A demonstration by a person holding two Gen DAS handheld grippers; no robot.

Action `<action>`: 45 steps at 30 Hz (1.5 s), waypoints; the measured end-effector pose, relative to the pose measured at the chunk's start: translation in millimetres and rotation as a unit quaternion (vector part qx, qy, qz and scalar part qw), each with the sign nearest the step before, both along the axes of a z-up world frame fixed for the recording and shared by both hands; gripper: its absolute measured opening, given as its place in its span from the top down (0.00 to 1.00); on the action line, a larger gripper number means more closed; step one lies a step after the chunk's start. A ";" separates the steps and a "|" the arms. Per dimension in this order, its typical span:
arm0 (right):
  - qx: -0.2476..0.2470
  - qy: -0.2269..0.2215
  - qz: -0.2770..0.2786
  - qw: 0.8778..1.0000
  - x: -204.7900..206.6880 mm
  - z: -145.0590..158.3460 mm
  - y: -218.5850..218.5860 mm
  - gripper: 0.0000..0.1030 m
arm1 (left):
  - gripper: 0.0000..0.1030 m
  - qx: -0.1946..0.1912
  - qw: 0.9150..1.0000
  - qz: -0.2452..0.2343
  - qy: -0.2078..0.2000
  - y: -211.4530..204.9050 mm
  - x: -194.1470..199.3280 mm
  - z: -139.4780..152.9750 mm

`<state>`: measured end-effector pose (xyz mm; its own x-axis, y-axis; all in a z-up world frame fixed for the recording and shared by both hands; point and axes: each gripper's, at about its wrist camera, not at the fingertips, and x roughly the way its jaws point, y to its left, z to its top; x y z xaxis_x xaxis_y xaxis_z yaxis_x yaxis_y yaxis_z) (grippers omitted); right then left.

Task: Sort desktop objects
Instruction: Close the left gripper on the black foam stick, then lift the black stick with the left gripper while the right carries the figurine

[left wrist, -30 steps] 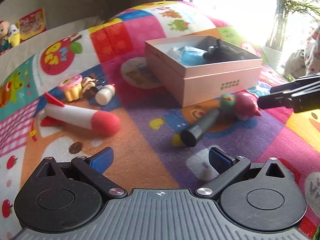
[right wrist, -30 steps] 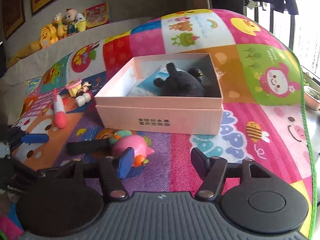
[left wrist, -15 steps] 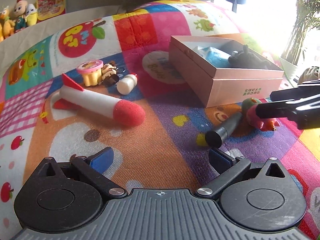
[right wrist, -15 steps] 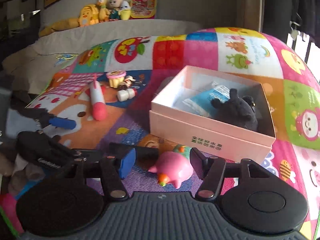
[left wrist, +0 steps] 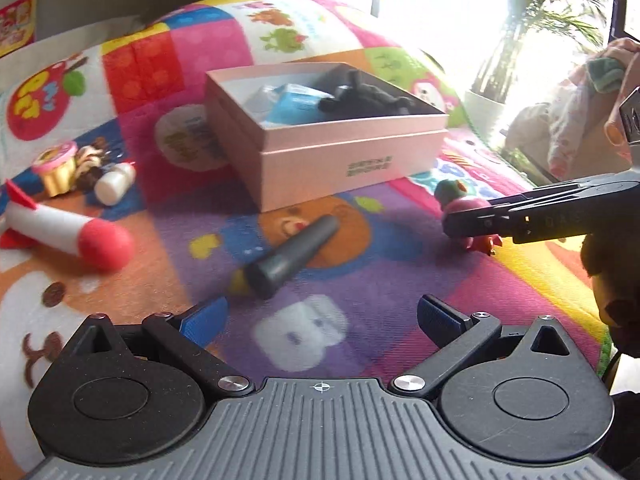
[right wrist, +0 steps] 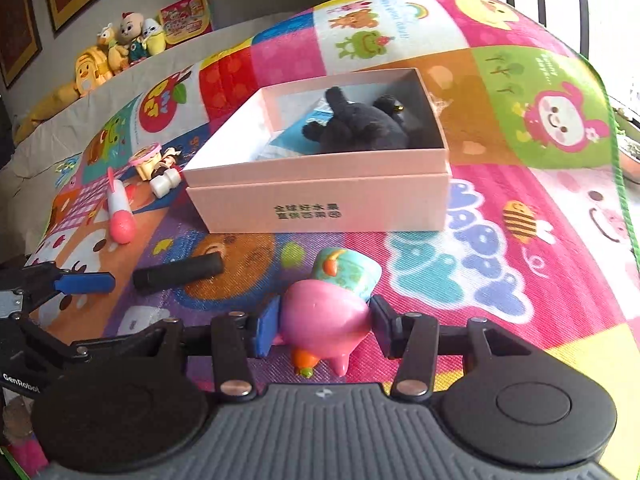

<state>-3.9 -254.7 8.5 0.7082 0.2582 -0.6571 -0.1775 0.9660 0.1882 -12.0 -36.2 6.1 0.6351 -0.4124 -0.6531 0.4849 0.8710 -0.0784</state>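
A pink pig toy (right wrist: 324, 320) with a teal cap lies on the colourful play mat (right wrist: 500, 248), in front of the open pink box (right wrist: 320, 208). My right gripper (right wrist: 320, 326) is closing on it, and both pads touch the pig's sides. In the left wrist view the right gripper (left wrist: 460, 224) reaches in from the right over the pig (left wrist: 452, 196). My left gripper (left wrist: 320, 316) is open and empty, just short of a dark grey cylinder (left wrist: 292, 256). The box (left wrist: 352, 164) holds a black plush (left wrist: 368, 100) and a blue packet (left wrist: 292, 104).
A white foam rocket (left wrist: 64, 228) with a red nose lies at the left. Behind it sit a cupcake toy (left wrist: 58, 164), a small figure and a white bottle (left wrist: 114, 184). Plush toys (right wrist: 120, 44) line the sofa back. A person's hand (left wrist: 616, 92) and a plant are at the right.
The right gripper has narrowed from wide open onto the pink pig, which now sits between its pads. The left gripper has swung right, bringing the dark cylinder toward the centre of its view.
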 end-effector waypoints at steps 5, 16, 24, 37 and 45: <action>0.008 -0.020 -0.026 0.999 -13.5 -2.5 -17.5 0.49 | 0.00 -0.013 0.999 -0.043 0.015 -23.9 1.7 1.4; 0.064 -0.038 -0.047 0.996 -15.1 -7.3 -36.5 0.35 | 0.02 0.064 0.998 0.019 -0.020 -29.3 14.0 2.3; 0.058 -0.039 -0.050 0.996 -16.8 -7.4 -33.6 0.34 | 0.73 0.078 0.996 0.008 -0.042 -37.9 16.1 2.9; 0.020 -0.033 -0.045 0.998 -15.8 -7.7 -21.2 0.28 | 0.43 0.094 0.994 0.044 -0.039 28.4 -22.8 7.5; 0.007 -0.030 -0.041 0.999 -14.7 -7.7 -16.6 0.21 | 0.19 0.041 0.996 0.075 -0.026 51.2 -15.4 13.5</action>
<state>-18.7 -271.3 0.7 0.7656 0.2070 -0.6092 -0.1101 0.9750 0.1929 -27.4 15.1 19.6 0.7190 -0.2561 -0.6461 0.3497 0.9367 0.0179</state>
